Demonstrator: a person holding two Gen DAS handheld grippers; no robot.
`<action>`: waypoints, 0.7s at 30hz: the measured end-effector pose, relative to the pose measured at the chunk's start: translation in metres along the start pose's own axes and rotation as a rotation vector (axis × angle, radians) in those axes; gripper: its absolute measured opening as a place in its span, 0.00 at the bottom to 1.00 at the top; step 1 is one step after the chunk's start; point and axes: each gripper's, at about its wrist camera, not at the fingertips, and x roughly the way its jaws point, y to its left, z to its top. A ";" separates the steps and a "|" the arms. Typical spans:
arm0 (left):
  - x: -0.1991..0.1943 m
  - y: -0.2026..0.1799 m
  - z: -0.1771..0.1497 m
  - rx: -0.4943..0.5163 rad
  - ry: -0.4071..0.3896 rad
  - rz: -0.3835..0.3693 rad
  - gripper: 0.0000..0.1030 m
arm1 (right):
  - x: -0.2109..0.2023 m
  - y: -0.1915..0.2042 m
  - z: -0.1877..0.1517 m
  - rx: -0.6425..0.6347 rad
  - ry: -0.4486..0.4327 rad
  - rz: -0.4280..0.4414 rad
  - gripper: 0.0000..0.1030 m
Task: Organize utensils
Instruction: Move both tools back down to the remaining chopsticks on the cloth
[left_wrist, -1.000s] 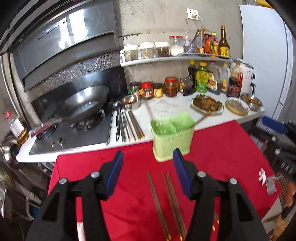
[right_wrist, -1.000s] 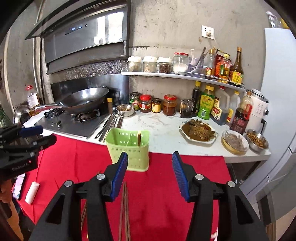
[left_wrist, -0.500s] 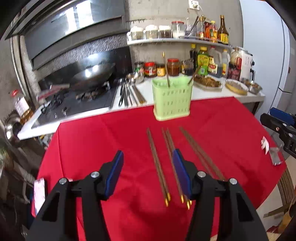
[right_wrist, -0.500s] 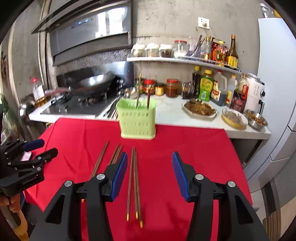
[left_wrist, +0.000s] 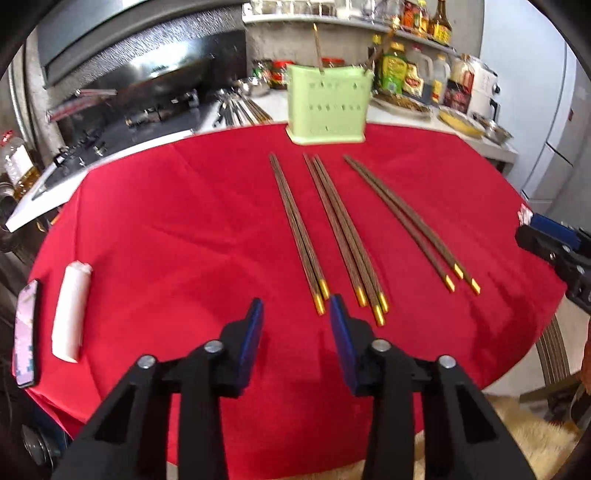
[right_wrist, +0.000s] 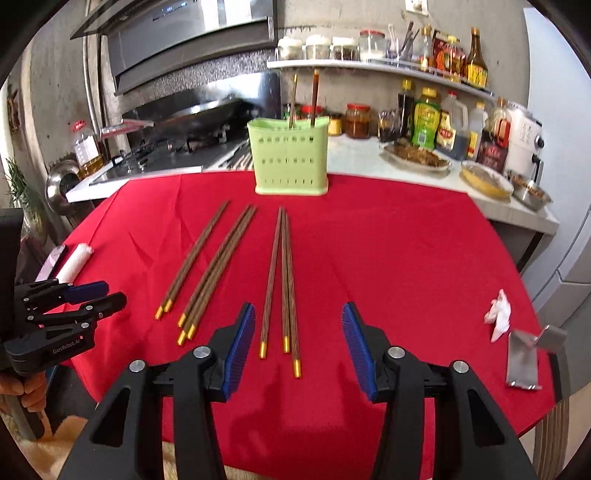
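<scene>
Left gripper (left_wrist: 295, 321): jaws parted, nothing between the blue pads, poised over the near edge of the red tablecloth (left_wrist: 166, 229), just short of the gold tips of the leftmost chopstick group.
Right gripper (right_wrist: 298, 334): jaws spread wide, empty, straddling from above the near ends of the rightmost chopstick group without touching them.

Chopsticks, loose, on the cloth, gold tips toward the grippers, thin ends toward the holder:
- left group (left_wrist: 297, 229): two sticks lying close together.
- middle group (left_wrist: 343, 232): three sticks, bunched.
- right group (right_wrist: 282, 277): three sticks, fanning slightly at the near end.

Green utensil holder (right_wrist: 291, 158): perforated plastic, upright at the far edge of the cloth, beyond the thin ends of all three groups. Two chopsticks (right_wrist: 314, 98) stand in it, gold tips up.

Sundries on cloth: white roll (left_wrist: 70, 310) and phone (left_wrist: 26, 332) side by side at the left edge; crumpled tissue (right_wrist: 498, 314) and metal stand (right_wrist: 524, 362) at the right edge.

Beyond the table: wok (right_wrist: 199, 114) on the stove, white counter with plate of food (right_wrist: 417, 157), shelf of jars and bottles (right_wrist: 369, 64).
</scene>
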 end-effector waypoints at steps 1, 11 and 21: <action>0.001 0.001 -0.003 -0.003 0.002 -0.004 0.29 | 0.001 -0.001 -0.003 0.002 0.003 -0.002 0.40; 0.012 0.002 -0.016 -0.075 -0.022 -0.031 0.29 | 0.014 -0.003 -0.024 -0.002 0.010 -0.012 0.39; 0.029 -0.003 -0.023 -0.090 0.002 -0.039 0.29 | 0.040 -0.001 -0.037 -0.015 0.071 0.027 0.25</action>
